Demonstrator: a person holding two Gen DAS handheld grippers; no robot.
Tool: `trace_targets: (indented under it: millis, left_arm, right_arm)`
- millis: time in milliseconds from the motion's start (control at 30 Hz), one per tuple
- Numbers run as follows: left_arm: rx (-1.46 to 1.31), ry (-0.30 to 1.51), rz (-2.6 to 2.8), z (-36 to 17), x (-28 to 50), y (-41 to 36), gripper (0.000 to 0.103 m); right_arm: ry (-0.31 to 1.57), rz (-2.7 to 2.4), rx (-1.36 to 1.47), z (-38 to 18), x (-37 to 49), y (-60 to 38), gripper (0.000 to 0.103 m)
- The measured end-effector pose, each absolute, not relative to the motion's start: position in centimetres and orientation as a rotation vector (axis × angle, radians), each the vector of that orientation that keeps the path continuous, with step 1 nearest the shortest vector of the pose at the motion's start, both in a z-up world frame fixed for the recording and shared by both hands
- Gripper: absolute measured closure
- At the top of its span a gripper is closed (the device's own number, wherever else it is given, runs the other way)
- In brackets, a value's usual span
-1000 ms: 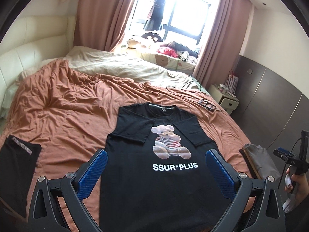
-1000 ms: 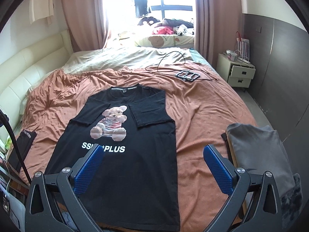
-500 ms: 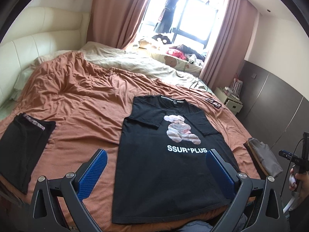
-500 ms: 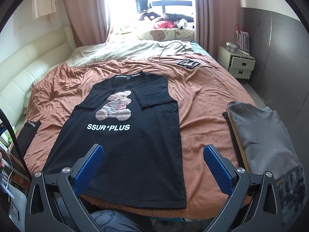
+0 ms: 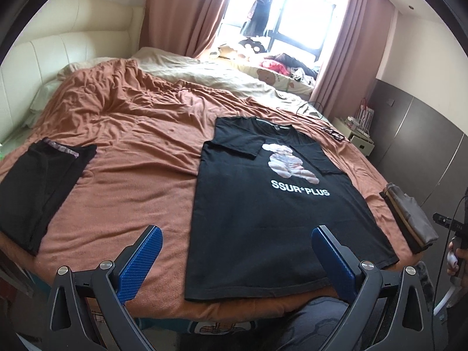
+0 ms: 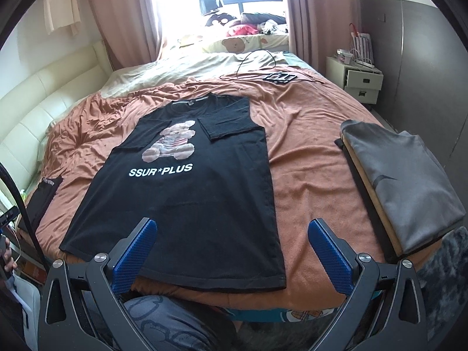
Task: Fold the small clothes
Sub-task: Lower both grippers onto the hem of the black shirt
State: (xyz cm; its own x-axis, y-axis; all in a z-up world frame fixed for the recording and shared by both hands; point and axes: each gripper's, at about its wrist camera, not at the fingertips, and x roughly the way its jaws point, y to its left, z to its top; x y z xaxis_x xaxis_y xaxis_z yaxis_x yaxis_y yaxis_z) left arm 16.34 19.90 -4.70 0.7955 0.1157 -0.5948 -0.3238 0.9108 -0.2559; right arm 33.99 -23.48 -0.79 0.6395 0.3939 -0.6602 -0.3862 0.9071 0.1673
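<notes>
A black T-shirt (image 5: 263, 213) (image 6: 187, 199) with a bear print and white "SSUR*PLUS" lettering lies flat, front up, on the rust-brown bedspread (image 5: 131, 152). Both its sleeves are folded inward over the chest. My left gripper (image 5: 235, 259) hangs open above the bed's near edge, over the shirt's lower left hem, holding nothing. My right gripper (image 6: 232, 251) is open too, above the shirt's lower right hem, with nothing between its blue pads (image 6: 329, 259).
A folded black garment (image 5: 41, 187) lies at the bed's left edge. A stack of folded clothes with a grey one (image 6: 406, 181) on top sits at the right edge. Cables and a black device (image 6: 279, 76) lie far back. A white nightstand (image 6: 355, 80) stands right. A person's knee (image 6: 163, 321) shows below.
Both grippers have pulled back and risen away from the shirt. The whole hem and the bed's near edge have come into view. The shirt has not moved.
</notes>
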Motion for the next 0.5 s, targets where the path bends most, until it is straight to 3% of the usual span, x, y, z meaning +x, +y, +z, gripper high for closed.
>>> trace_targets:
  millis: [233,500]
  left_arm:
    - [-0.353,0.636,0.301,-8.2,14.6,20.9,0.001]
    - [-0.402,0.708,0.288,-11.8,14.9,21.4,0.011]
  right_arm:
    - [0.767,0.452,0.064,-3.8,33.6,-24.6,0.0]
    - [0.852,0.466,0.108,-8.4,35.1,-24.9,0.02]
